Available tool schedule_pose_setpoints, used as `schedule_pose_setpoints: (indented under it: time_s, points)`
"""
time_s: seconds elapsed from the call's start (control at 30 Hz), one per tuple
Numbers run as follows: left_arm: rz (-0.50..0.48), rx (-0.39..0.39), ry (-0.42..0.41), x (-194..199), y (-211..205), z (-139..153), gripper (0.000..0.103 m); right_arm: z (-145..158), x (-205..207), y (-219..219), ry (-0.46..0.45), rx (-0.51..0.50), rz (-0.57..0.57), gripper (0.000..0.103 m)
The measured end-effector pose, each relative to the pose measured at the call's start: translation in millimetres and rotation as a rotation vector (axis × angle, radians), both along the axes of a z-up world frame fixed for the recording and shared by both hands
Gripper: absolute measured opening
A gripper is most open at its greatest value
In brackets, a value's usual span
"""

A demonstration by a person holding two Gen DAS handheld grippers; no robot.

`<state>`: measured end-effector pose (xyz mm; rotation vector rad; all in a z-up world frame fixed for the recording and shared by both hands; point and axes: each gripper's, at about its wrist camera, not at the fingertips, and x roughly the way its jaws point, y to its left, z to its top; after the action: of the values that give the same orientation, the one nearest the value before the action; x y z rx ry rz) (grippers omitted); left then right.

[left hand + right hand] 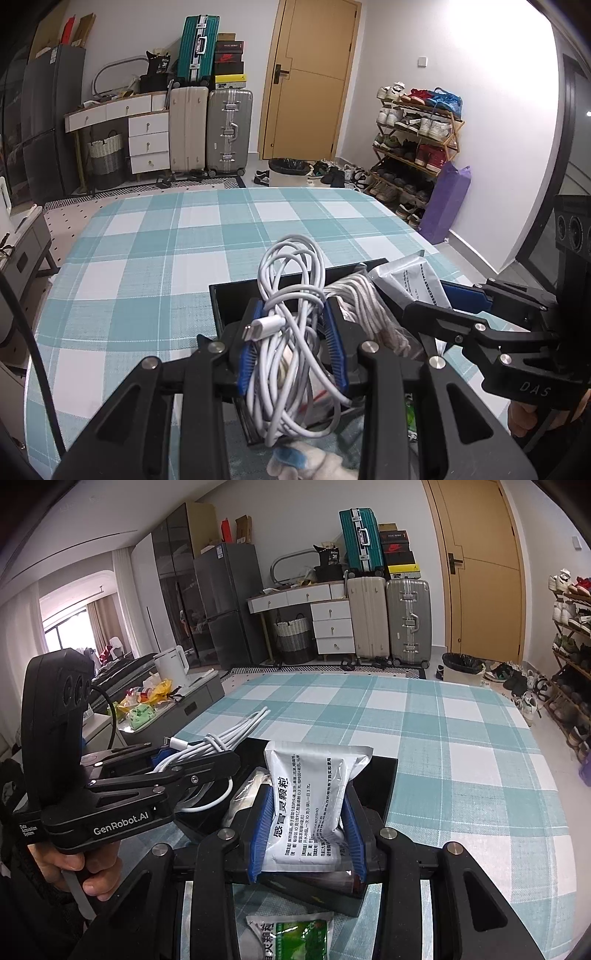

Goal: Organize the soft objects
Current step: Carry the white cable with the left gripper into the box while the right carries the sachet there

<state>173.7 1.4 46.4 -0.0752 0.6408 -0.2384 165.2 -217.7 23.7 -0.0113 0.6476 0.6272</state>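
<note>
My left gripper point(293, 332) is shut on a coiled white charging cable point(291, 295) and holds it over the black box point(231, 302). It also shows in the right wrist view point(207, 755) with the cable point(221, 740). My right gripper point(306, 827) is shut on a silver medicine sachet point(314, 797) above the same box point(380, 779). In the left wrist view the right gripper point(439, 302) and sachet point(410, 277) are at the right. A bundle of white rope point(364, 310) lies in the box.
The box sits on a table with a teal-and-white checked cloth point(155, 251). A green sachet point(295, 938) lies on the cloth just in front of the box. A white and blue soft item point(303, 461) lies at the near edge.
</note>
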Motion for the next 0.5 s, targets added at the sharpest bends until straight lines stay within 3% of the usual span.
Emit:
schedule_pose_setpoints:
  time_s: [0.5]
  points:
    - [-0.016, 0.06, 0.028, 15.4, -10.3, -18.3, 0.032, -11.4, 18.3, 8.7, 0.006, -0.046, -0.014, 0.037]
